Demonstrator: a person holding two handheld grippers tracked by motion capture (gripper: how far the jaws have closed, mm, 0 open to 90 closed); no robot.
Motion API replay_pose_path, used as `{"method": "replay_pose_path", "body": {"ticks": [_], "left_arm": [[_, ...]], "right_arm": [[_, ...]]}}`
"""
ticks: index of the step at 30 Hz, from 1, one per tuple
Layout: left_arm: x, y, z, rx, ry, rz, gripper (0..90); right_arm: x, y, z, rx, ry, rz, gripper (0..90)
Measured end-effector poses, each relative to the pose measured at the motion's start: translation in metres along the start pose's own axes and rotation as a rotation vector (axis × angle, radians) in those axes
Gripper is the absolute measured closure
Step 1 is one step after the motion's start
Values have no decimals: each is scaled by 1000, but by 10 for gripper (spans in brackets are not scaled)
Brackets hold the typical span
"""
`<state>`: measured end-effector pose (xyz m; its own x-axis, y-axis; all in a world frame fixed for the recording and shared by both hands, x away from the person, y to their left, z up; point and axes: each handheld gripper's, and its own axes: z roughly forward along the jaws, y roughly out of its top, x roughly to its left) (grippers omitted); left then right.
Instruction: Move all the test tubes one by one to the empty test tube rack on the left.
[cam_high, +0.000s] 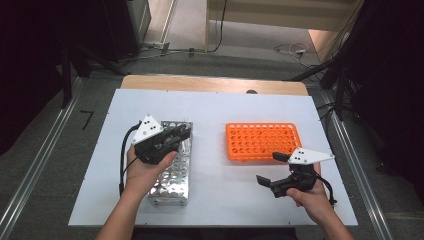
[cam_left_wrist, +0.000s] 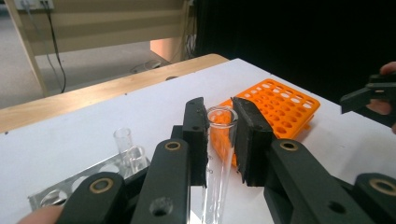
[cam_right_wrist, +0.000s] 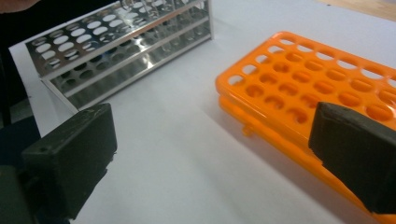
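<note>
Above the metal rack (cam_high: 171, 170), your left gripper (cam_left_wrist: 219, 135) pinches a clear glass tube (cam_left_wrist: 218, 154) upright between its jaws — your right gripper (cam_high: 274, 170) waits with jaws spread wide, just beside the orange rack (cam_high: 262, 141).

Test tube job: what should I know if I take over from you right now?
Left gripper: shut on a clear test tube, held above the metal rack.
Right gripper: open, holding nothing, beside the orange rack.
Another tube stands in the metal rack.
Done: one tube gripped.
Left, as it looks: carry it to the orange rack, whose visible holes are empty, and drop it in upright.
</note>
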<state>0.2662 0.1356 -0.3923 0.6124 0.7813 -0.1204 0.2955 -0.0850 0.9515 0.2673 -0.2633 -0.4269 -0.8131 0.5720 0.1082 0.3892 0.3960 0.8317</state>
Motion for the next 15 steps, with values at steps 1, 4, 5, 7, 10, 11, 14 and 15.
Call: {"method": "replay_pose_path", "body": {"ticks": [1, 4, 5, 7, 10, 11, 14, 15], "left_arm": [[1, -1, 0, 2, 3, 2, 761], [2, -4, 2, 5, 16, 0, 761], [3, -6, 3, 9, 19, 0, 761], [4, -9, 4, 14, 33, 1, 761], [5, -15, 6, 22, 45, -7, 760], [5, -16, 7, 27, 50, -1, 760], [4, -20, 9, 36, 57, -1, 760], [3, -20, 10, 37, 57, -2, 760]], "right_arm": [[-2, -2, -2, 2, -4, -1, 0], [-6, -7, -7, -3, -24, 3, 0], [-7, -9, -9, -5, -27, 8, 0], [-10, -12, -10, -2, -27, 17, 0], [-13, -17, -12, 2, -35, 24, 0], [-14, -17, -12, 2, -35, 25, 0], [-17, -18, -14, -7, -42, 28, 0], [-18, -18, -14, -10, -46, 28, 0]]}}
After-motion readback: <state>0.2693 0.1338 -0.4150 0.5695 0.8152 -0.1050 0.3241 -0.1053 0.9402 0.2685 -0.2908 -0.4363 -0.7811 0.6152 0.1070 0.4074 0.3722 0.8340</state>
